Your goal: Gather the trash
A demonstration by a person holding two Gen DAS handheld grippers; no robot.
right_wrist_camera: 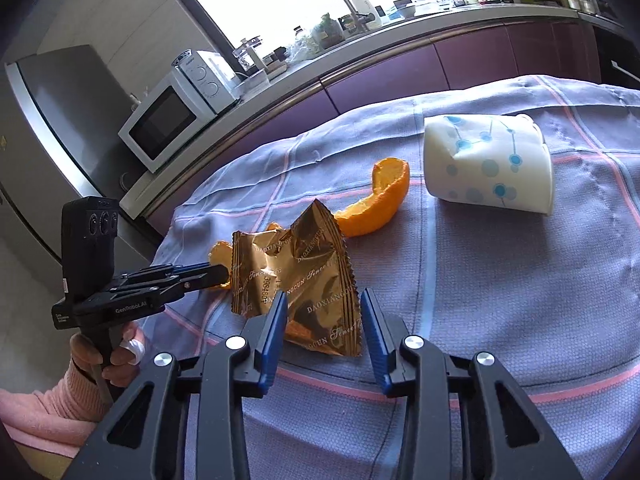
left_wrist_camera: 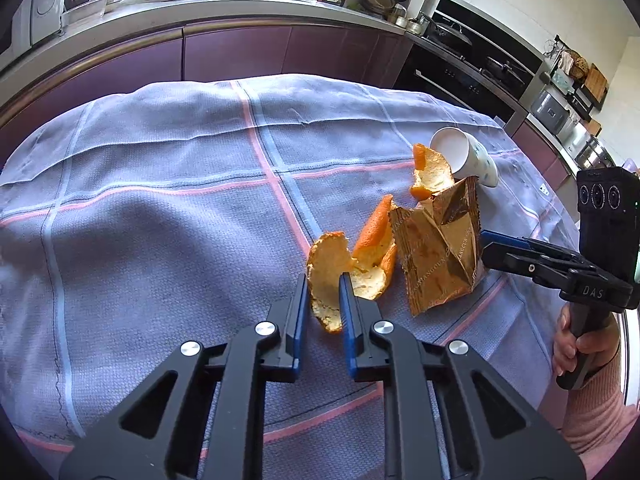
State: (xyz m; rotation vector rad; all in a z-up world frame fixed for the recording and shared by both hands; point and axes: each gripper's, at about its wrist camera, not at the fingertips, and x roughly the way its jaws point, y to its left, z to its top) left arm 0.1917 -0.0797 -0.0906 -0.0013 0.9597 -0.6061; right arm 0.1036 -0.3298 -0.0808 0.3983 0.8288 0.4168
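Note:
A large orange peel [left_wrist_camera: 352, 268] lies on the checked cloth [left_wrist_camera: 160, 200], and my left gripper [left_wrist_camera: 324, 288] has its blue fingers closed on the peel's near flap. A gold snack wrapper [left_wrist_camera: 440, 248] lies just right of it; a second peel [left_wrist_camera: 432, 172] and a tipped white paper cup [left_wrist_camera: 468, 156] lie beyond. In the right wrist view my right gripper [right_wrist_camera: 324, 304] is open, its fingers on either side of the wrapper's [right_wrist_camera: 312, 276] near end. The second peel [right_wrist_camera: 376, 200] and the cup [right_wrist_camera: 488, 164] lie behind. The left gripper [right_wrist_camera: 212, 276] shows at the left.
The cloth covers a table whose far edge drops off toward purple kitchen cabinets [left_wrist_camera: 280, 52]. A microwave [right_wrist_camera: 172, 120] and a fridge [right_wrist_camera: 48, 128] stand at the left in the right wrist view. An oven [left_wrist_camera: 480, 68] is at the far right.

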